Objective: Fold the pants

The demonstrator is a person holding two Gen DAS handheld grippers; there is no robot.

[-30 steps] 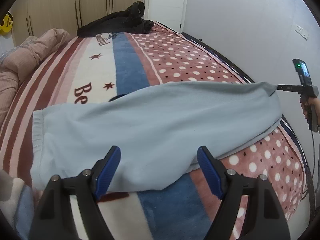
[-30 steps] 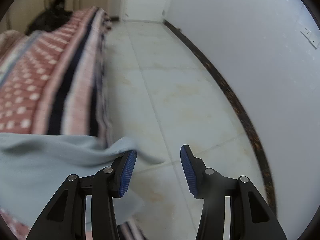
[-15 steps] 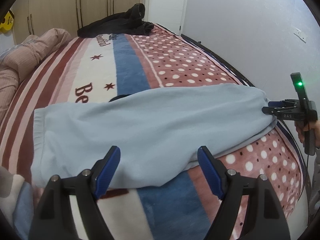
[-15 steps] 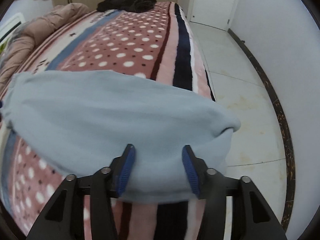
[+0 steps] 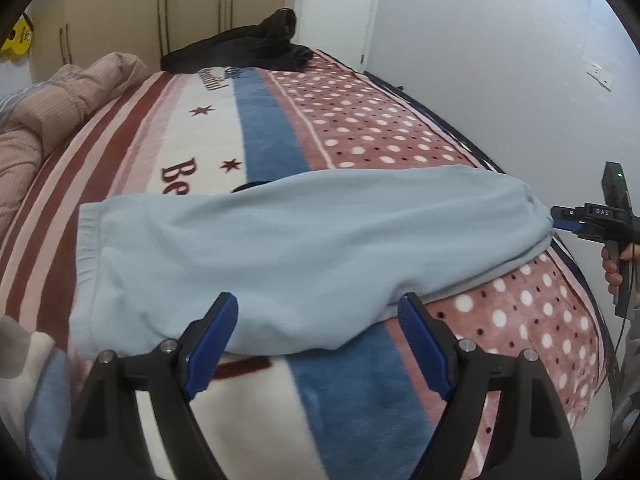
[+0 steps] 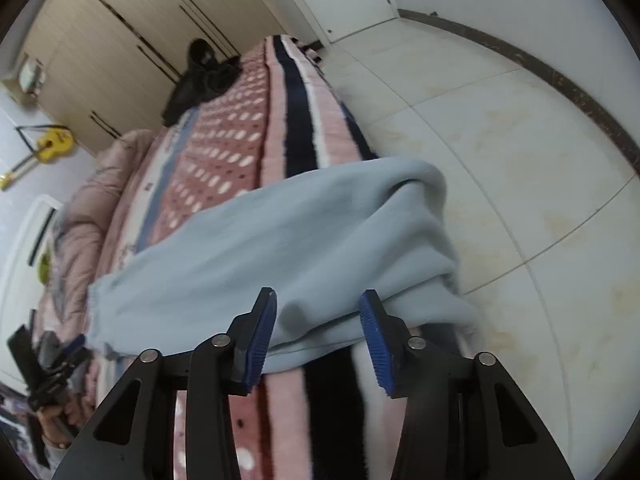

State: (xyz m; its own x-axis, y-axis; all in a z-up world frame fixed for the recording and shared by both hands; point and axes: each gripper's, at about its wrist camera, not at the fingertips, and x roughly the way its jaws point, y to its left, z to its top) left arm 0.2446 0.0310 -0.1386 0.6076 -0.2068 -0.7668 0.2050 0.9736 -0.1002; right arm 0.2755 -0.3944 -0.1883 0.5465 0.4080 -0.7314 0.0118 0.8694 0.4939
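Right tool [image 6: 318, 334] is closing its jaws around the hem end of my pants [image 6: 280, 240], cloth between the pads; left tool [image 5: 316, 344] stands spread, empty, at the near edge. Pants lie flat on the bed [image 5: 360, 120], long axis crosswise from waistband at left to hem overhanging the right side.

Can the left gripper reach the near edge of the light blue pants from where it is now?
Probably yes. The left gripper is open, just short of the pants, whose near edge lies flat on the blanket between its fingers, with nothing in the way.
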